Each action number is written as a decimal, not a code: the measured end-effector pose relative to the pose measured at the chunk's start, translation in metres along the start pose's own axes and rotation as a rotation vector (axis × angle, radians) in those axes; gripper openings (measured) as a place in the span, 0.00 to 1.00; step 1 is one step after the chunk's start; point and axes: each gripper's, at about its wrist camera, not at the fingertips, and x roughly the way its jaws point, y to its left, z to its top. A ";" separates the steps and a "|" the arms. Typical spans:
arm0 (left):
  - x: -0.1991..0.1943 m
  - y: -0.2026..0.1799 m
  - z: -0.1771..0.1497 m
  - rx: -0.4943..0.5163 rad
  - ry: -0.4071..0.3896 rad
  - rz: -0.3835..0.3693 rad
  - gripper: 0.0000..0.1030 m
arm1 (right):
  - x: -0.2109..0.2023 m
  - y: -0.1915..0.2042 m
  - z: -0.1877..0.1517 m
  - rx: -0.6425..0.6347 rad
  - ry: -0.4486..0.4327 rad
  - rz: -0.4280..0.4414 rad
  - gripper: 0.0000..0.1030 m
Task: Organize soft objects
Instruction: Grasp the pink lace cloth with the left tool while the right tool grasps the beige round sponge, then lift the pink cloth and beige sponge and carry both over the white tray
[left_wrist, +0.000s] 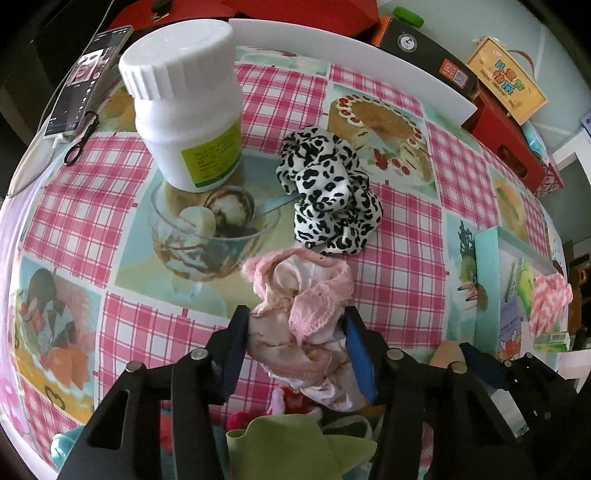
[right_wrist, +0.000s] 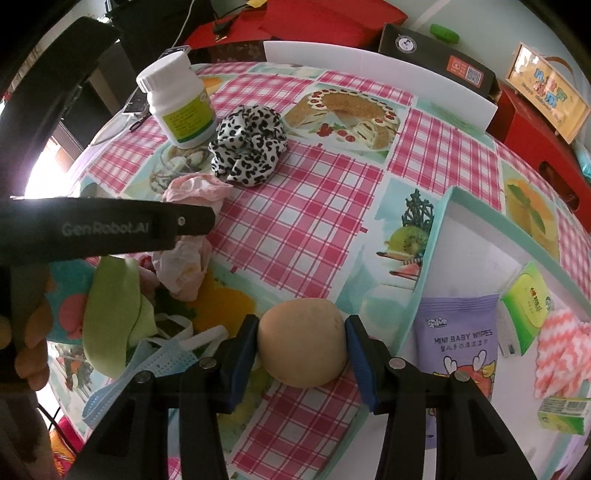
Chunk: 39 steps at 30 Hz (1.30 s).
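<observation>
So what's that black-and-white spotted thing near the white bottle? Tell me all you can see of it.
The spotted scrunchie looks like a soft ring of gathered, satiny fabric, white with black leopard-style blotches. It lies crumpled and flat on the checked tablecloth, just beside the white bottle, above the pink cloth. Neither gripper touches it.

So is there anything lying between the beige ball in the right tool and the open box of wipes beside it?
Nothing visible. The right tool grips the beige ball, and only bare tablecloth separates it from the box, whose teal wall rises alongside.
</observation>
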 end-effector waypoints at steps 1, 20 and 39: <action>0.001 0.000 -0.001 0.005 -0.001 0.002 0.46 | 0.000 0.000 0.000 0.002 0.000 0.001 0.49; -0.007 -0.008 0.001 0.022 -0.017 -0.041 0.27 | -0.002 -0.001 0.000 0.018 -0.006 0.011 0.49; -0.099 -0.013 -0.002 0.044 -0.244 -0.102 0.27 | -0.080 -0.013 0.006 0.077 -0.218 -0.032 0.49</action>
